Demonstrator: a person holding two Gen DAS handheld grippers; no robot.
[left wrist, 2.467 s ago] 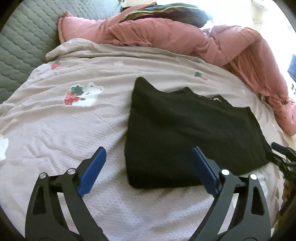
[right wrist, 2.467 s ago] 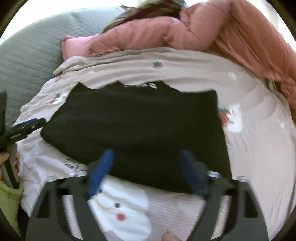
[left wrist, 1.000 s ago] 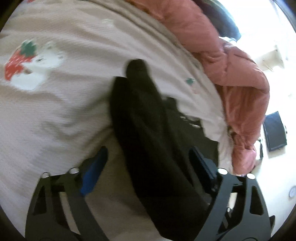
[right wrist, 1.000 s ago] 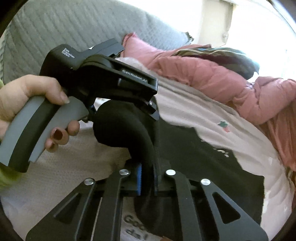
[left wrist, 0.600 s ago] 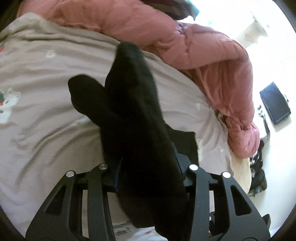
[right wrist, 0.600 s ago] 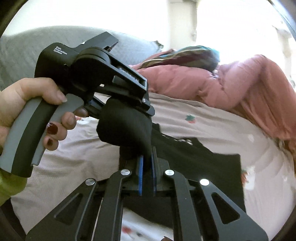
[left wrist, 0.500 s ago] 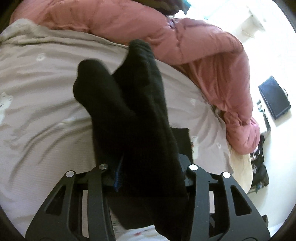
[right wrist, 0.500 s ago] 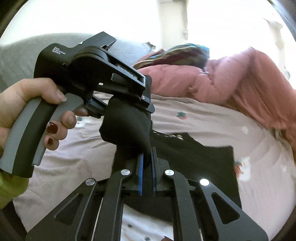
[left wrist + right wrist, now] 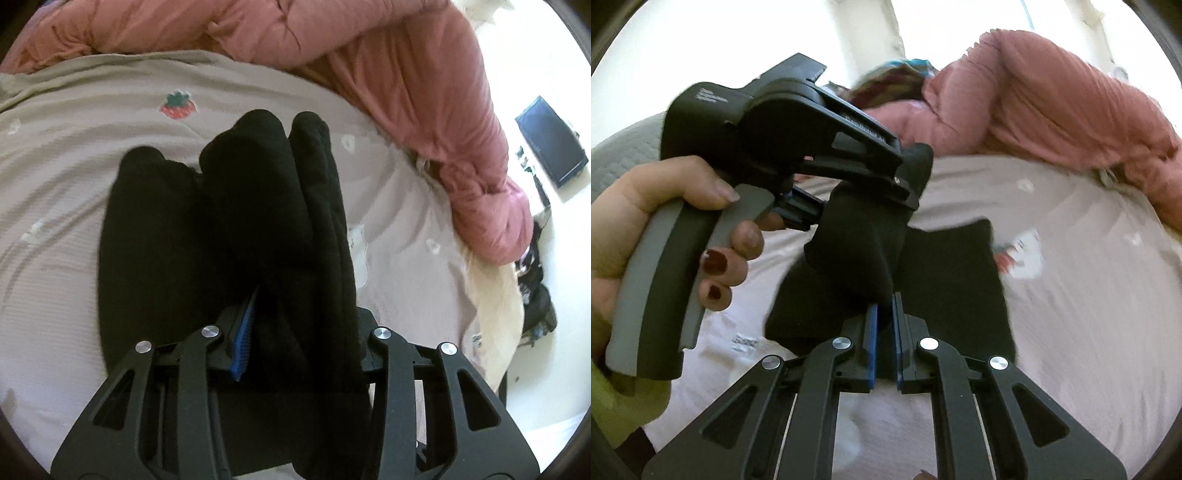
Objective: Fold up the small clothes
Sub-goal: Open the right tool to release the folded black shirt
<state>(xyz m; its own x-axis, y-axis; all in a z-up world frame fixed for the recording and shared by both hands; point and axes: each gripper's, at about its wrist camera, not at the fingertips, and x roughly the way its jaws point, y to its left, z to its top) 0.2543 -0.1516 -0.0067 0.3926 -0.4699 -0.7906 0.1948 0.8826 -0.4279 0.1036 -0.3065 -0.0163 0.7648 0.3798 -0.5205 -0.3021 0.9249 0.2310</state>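
Observation:
A black garment (image 9: 229,229) lies partly folded on the pale printed bedspread (image 9: 55,155). My left gripper (image 9: 295,332) is shut on a bunched edge of it, and thick black folds rise between its fingers. My right gripper (image 9: 884,332) is shut on the same black garment (image 9: 945,280), pinching a raised fold. In the right wrist view the left gripper's body (image 9: 783,122) hangs just above that fold, held by a hand with dark red nails (image 9: 716,258). The lifted edge stretches between both grippers above the flat part.
A pink padded quilt (image 9: 388,74) is heaped along the far side of the bed and also shows in the right wrist view (image 9: 1052,99). A grey quilted headboard (image 9: 613,158) stands at the left. The bed's right edge drops to a floor with a dark flat object (image 9: 550,144).
Both grippers, earlier open over the flat garment, have closed on its near edge and lifted it. They have carried the raised fold forward over the rest of the garment.

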